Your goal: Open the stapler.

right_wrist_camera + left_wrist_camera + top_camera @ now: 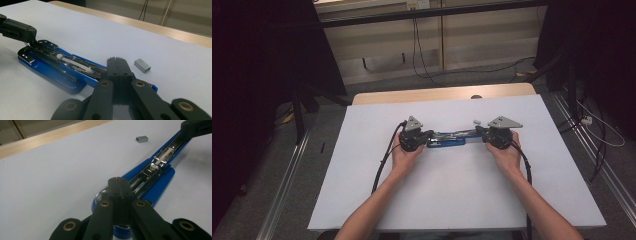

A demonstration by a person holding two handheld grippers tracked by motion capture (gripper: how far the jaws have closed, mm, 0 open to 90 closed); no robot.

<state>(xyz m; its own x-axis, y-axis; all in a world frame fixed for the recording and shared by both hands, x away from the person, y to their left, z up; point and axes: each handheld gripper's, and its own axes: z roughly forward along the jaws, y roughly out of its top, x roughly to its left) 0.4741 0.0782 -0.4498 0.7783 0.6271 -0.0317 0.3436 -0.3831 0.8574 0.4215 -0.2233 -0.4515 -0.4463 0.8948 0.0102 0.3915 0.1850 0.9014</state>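
Note:
A blue stapler [447, 139] lies opened out flat on the white table top, its metal staple channel [160, 162] facing up. My left gripper [430, 136] is shut, and its tips [117, 180] rest over the stapler's rounded left end. At the opposite end my right gripper [480, 131] is also shut, with its tips [116, 60] above the stapler [57, 67]. Nothing shows between either pair of jaws. A small grey block of staples [477, 122] lies loose beside the right gripper [142, 65].
The white table top [452, 195] spreads wide around the stapler. A wooden edge [437, 94] runs along its far side. Cables [602, 130] lie on the floor to the right, and dark stands flank the table.

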